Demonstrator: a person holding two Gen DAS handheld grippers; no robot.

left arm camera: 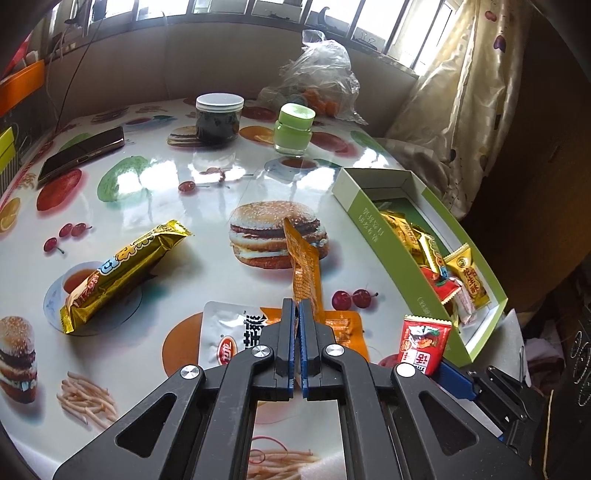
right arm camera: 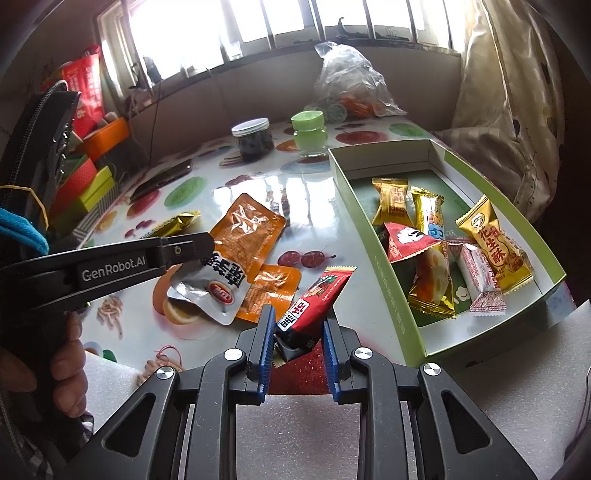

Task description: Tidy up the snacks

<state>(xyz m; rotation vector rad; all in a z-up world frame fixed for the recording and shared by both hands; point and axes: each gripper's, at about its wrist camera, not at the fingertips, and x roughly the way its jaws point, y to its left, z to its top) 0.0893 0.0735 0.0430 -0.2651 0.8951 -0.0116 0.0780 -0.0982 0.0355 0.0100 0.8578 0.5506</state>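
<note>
Pinching an orange packet [left arm camera: 304, 273] by its near edge, the left tool [left arm camera: 297, 314] lifts it above a white pouch [right arm camera: 212, 284] on the glossy tabletop [left arm camera: 166, 192]. The right tool [right arm camera: 299, 325] clamps a red packet [right arm camera: 317, 299] just beside the green box [right arm camera: 369, 236] of snacks. Windows [right arm camera: 221, 29] and a curtain [right arm camera: 509, 110] stand behind.

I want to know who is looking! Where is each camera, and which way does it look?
Left wrist view: sits on the left gripper, looking down across the table; it is shut on the orange packet.
Right wrist view: sits on the right gripper, facing the green box, holding the red packet; fingers show at left.
Both show the box, the green jar and the packets.
</note>
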